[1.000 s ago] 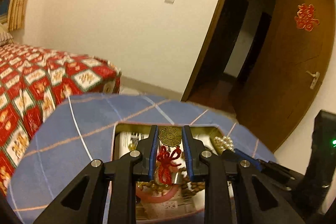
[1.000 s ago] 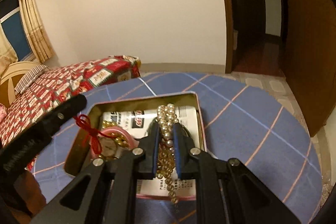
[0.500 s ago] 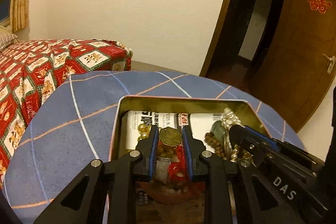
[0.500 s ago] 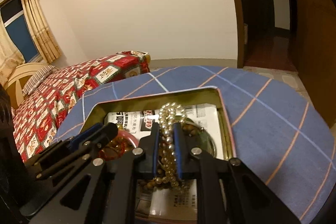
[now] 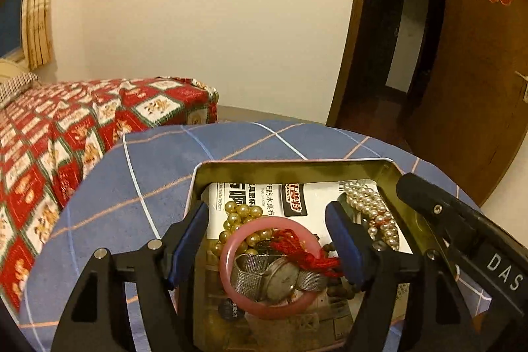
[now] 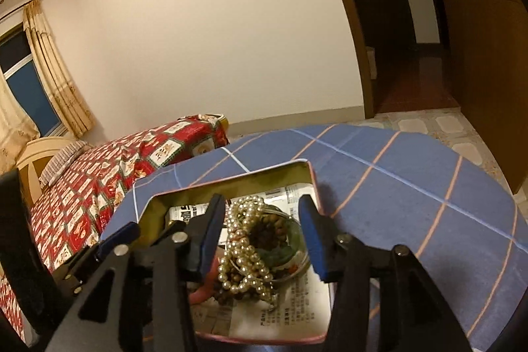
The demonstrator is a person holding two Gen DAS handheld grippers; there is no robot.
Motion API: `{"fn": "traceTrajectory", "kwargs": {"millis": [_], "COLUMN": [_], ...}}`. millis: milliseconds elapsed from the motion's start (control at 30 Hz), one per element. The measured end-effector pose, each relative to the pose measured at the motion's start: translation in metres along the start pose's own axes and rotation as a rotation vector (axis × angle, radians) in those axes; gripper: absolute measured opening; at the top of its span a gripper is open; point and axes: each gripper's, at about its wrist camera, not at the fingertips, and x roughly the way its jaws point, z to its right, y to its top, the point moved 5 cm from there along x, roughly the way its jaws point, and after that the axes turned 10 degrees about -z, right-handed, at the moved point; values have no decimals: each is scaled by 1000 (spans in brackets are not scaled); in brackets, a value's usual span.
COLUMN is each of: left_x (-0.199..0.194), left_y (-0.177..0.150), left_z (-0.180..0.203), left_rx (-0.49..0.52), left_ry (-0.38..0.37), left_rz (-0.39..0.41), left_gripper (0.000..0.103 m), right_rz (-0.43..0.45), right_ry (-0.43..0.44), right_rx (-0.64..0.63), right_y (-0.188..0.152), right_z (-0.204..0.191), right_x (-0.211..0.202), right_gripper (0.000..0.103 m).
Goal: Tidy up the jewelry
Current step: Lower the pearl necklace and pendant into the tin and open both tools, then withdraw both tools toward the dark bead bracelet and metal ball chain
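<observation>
Gold-lined tin (image 5: pixel 293 165) on my blue checked tablecloth (image 5: pixel 132 187): my left gripper (image 5: pixel 270 248), jaws just sprung wide, straddles the pink bangle (image 5: pixel 231 256) and watch (image 5: pixel 280 276) lying flat inside. My right gripper (image 6: pixel 260 236), jaws just parted, hangs over the pearl strand (image 6: pixel 244 256), heaped lengthwise away from me, untouched.

The tin (image 5: pixel 293 167) is shiny, gold-toned metal inside, lined with glossy printed paper (image 5: pixel 264 190). In it, a smooth, glossy pink bangle (image 5: pixel 231 253) rings a wristwatch (image 5: pixel 280 281) of brushed metal with a fine mesh band; at the bangle's 2 o'clock lies a red cord tassel (image 5: pixel 297 253). The pearl strand (image 6: pixel 244 266) gleams. The tablecloth (image 6: pixel 412 203) looks matt, woven blue cloth; the door (image 5: pixel 468 71) is satin brown wood.
</observation>
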Motion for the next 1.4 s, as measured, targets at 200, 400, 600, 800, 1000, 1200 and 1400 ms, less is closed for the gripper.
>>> {"fn": "traceTrajectory", "kwargs": {"millis": [200,400,600,800,1000,1200,1400], "left_x": [-21,-47,-70,-91,-111,-124,-140], "left_y": [-6,-23,-46,-68,-82,-97,-109], "left_z": [-1,3,0,-2,-7,-15,-25], "left_rx": [-13,13,-11,-10,-18,-15,-37], "left_ry": [4,26,19,37,51,89,92], "left_rz": [-5,-3,-21,-23,-15,-18,-6], "left_gripper": [73,73,73,73,73,73,73], "right_rz": [-2,-28,-48,-66,-68,-51,-43], "right_ry": [-23,-36,-41,-34,-30,-32,-29], "right_rx": [34,44,50,31,-1,-23,-49], "right_y": [-6,-26,-46,-65,-79,-87,-95], "right_z": [3,1,-1,-12,-25,-35,-47], "right_x": [-16,-34,-53,-66,-79,-92,-100], "right_gripper": [51,53,60,60,61,73,73]}}
